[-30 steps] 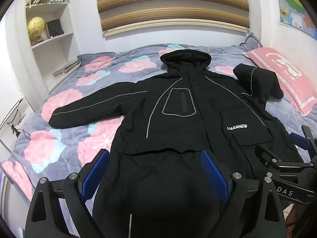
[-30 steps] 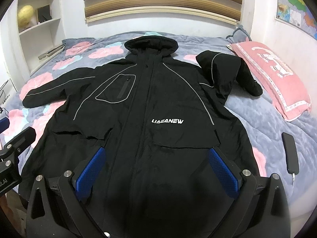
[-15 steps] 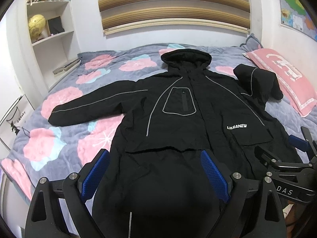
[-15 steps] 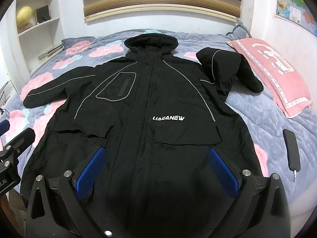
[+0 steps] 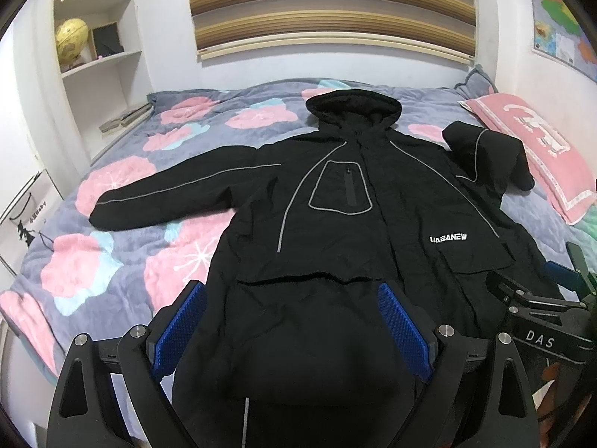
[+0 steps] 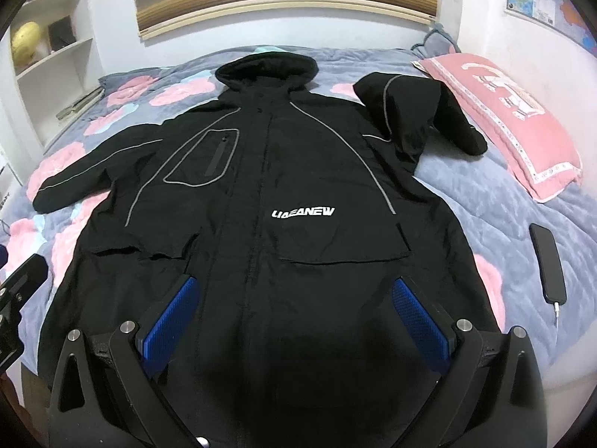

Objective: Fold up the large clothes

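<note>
Jacket (image 5: 335, 224): black, hooded, laid flat and front-up on the bed (image 5: 123, 261), hood (image 5: 352, 106) toward the wall and hem toward me. From my left wrist view, one sleeve (image 5: 179, 196) lies stretched out straight across the floral quilt. The other sleeve (image 6: 414, 112) is folded back on itself beside the pink pillow (image 6: 503, 119), with its cuff resting just next to the pillow edge. A white logo (image 6: 302, 213) sits above a flap pocket on the chest panel.

Left gripper (image 5: 293, 330): I read its blue pads (image 5: 401, 330) as spread wide, nothing between them. It hangs over the lower hem area, above the pocket flap. I cannot tell whether it touches the cloth.

Right gripper (image 6: 294, 330): jaws likewise spread apart and holding nothing, positioned over the lower front of the jacket near the zip line. Its body also appears at the right edge of my left wrist view (image 5: 541, 310).

Other items: a dark phone (image 6: 547, 261) with a cable plugged in lies on the quilt, well apart from the jacket's side. A yellow globe (image 5: 71, 40) stands on the white shelf (image 5: 100, 67) beside the bed.
</note>
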### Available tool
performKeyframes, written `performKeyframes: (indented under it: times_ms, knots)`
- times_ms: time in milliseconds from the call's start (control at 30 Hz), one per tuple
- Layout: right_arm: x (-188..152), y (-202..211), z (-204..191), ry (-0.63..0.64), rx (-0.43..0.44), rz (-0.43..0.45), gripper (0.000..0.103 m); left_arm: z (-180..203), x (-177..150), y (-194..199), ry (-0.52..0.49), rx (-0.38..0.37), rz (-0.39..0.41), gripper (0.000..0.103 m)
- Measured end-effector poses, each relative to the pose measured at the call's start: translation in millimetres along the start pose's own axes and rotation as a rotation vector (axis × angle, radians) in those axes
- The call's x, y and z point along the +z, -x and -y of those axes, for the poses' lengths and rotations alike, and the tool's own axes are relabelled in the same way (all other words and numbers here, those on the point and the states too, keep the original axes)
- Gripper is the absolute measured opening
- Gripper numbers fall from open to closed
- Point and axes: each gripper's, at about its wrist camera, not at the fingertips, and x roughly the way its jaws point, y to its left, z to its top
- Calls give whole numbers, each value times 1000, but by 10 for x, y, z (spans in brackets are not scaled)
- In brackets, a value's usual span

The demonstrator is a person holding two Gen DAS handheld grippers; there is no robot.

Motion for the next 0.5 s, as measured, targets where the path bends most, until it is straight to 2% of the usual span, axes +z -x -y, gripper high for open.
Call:
performKeyframes:
  times_ms: [167,500]
  knots:
    - [6,-38,37,-35,22,-16,103,-55,-2,-5,13,-2,3,93]
    - [-7,-107,-81,-1,5,-24,103,-137,-16,-76,37,-13,-10,93]
